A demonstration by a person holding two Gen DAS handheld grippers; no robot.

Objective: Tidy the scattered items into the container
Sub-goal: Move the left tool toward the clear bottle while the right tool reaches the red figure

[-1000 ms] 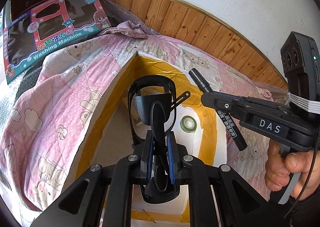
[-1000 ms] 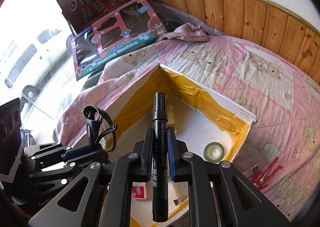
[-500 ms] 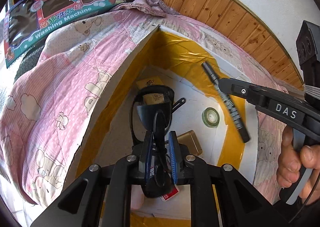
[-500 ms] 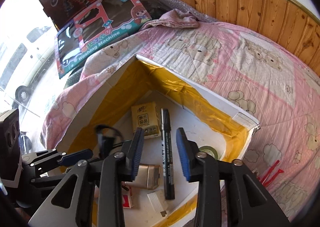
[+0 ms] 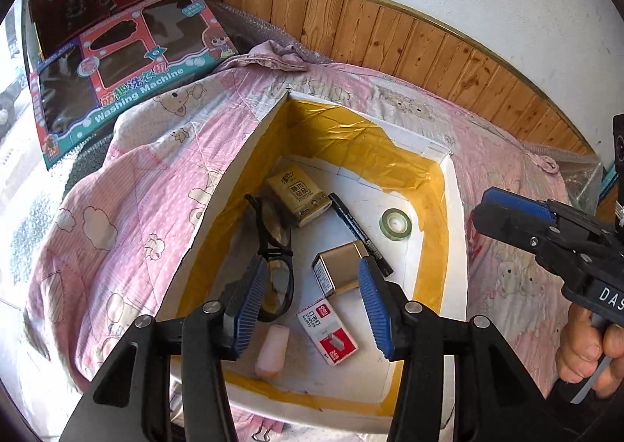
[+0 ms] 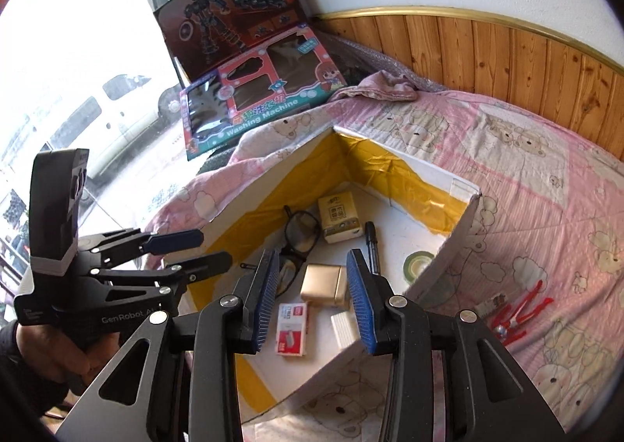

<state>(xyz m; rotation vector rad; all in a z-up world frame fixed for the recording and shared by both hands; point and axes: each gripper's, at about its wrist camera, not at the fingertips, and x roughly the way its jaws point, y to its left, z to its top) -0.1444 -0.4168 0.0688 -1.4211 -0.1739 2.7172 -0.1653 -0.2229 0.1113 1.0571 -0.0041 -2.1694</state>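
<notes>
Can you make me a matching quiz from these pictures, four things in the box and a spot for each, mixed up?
Things:
1. glasses
2. tape roll
3. staples box
4. tissue pack

Places:
A. nearest the far corner
B. along the left wall
C. alone toward the right wall
D. near edge, beside the pink eraser

Pairs: 1-B, 2-C, 3-D, 4-A

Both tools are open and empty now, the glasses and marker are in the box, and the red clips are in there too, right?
Not quite. The red clips lie outside the box, on the pink quilt, as the right wrist view shows. The rest holds: left tool and right tool open and empty, glasses and marker in the box.
</notes>
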